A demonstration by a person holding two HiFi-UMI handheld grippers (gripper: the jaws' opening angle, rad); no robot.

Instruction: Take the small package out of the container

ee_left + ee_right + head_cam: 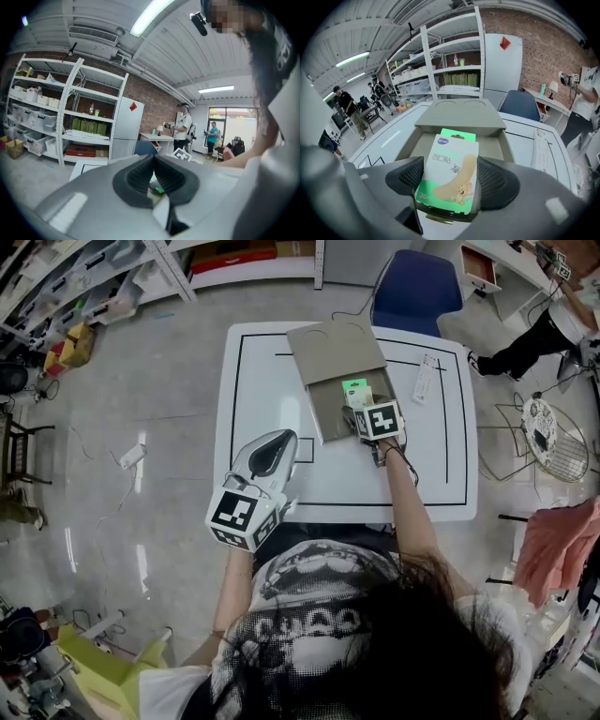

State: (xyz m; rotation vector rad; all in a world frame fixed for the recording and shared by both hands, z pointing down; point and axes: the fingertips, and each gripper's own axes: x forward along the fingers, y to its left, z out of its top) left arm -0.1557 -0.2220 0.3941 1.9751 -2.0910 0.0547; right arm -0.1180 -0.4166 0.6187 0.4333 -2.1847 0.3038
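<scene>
Head view: the right gripper [380, 420] hovers over an open flat brown cardboard box [328, 416] on the white counter [253, 381]. The left gripper [251, 498] hangs apart.

Left gripper view: jaws closed, empty.

Right gripper view: jaws clamp the small green-and-white plaster package [449, 176] above the box, which looks bare inside. The thin pack could twist free and drop back.

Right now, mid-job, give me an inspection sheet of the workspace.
Surface: white table, black-lined.
Job's things: open cardboard container; small package upright between the right jaws.
Clutter: remote control right of the container.
Grippers: right gripper shut on the package; left gripper shut, empty, near the table's front edge.
Cables: power strip with cord on the floor, left.
Surroundings: blue chair, shelving, people standing.
</scene>
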